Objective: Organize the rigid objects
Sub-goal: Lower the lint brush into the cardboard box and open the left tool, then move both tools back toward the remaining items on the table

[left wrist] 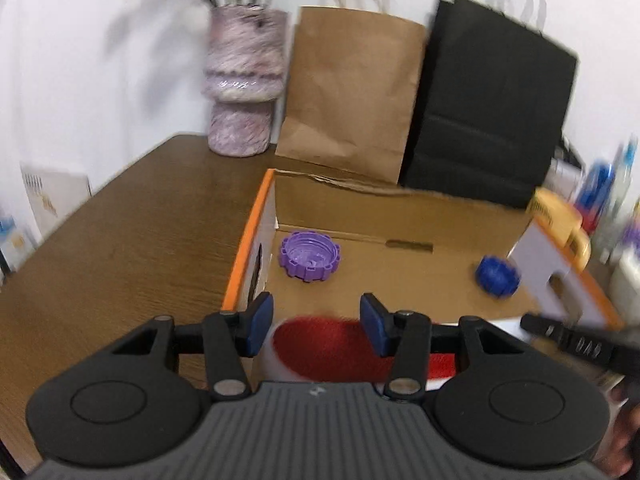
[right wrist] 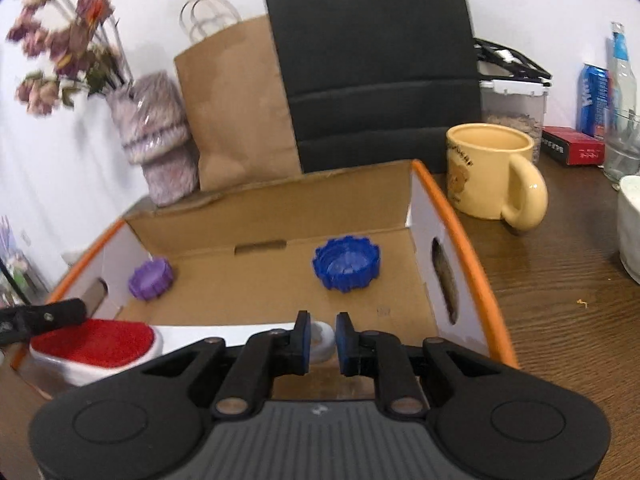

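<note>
The red-topped piece (right wrist: 92, 340) sits at the near edge of the cardboard box (left wrist: 248, 240). In your left camera that is 6 o'clock, right in front of the fingers.

Start on the left. Your left gripper (left wrist: 316, 314) hangs over the red top with its jaws partly apart. The pads look clear of the piece, so it is holding nothing.

Next, look inside the box. The purple cap (left wrist: 309, 256) lies on the box floor at 9 o'clock, near the left wall. The blue cap (left wrist: 497, 276) lies at 3 o'clock, near the right wall. The two caps are well apart, and both are already put away.

Now your right gripper (right wrist: 323, 336). Its jaws are very narrow, with only a thin gap. The white end of the red-topped piece shows in that gap. You cannot tell if the pads squeeze it or just sit beside it.

Far to the right, at 2 o'clock in your right camera, a yellow mug (right wrist: 490, 168) stands on the table (right wrist: 560, 280), outside the box.

It looks like you are at the step of putting the red-topped piece into the box. For the next move, you need a sure hold on it. Then lift it over the near wall and set it down in the bare spot between the caps. Keep it off both caps.
</note>
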